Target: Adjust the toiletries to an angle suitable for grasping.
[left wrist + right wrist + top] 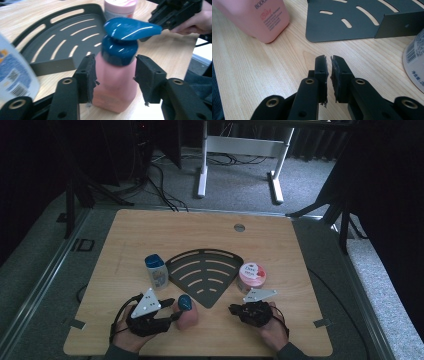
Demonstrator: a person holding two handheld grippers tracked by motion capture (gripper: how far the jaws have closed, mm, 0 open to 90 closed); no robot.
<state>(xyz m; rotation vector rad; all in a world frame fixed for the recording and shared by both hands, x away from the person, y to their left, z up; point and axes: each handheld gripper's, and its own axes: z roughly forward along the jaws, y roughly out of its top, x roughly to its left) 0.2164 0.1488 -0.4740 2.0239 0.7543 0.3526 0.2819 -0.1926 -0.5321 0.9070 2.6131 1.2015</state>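
Left gripper (pixel 113 75) stands open astride the pink pump bottle (pixel 113 85), which stands on the table (pixel 280 245) beside the corner rack (pixel 205 270), seemingly just set down; right gripper (pixel 329 66) idles shut, holding nothing

In the left gripper view, the white bottle (pixel 15 75) beside the left jaw is blurred and cut by the left edge, its label unreadable. The pink pump bottle (pixel 116 82) between the jaws has its lower left side covered by the left pad; whether that pad touches it cannot be told. Beyond it, the pink jar (pixel 120 7) is cropped by the top edge. In the right gripper view, that pump bottle (pixel 259 17) ahead-left loses its top, and the jar (pixel 415 62) is cut by the right edge, small print illegible
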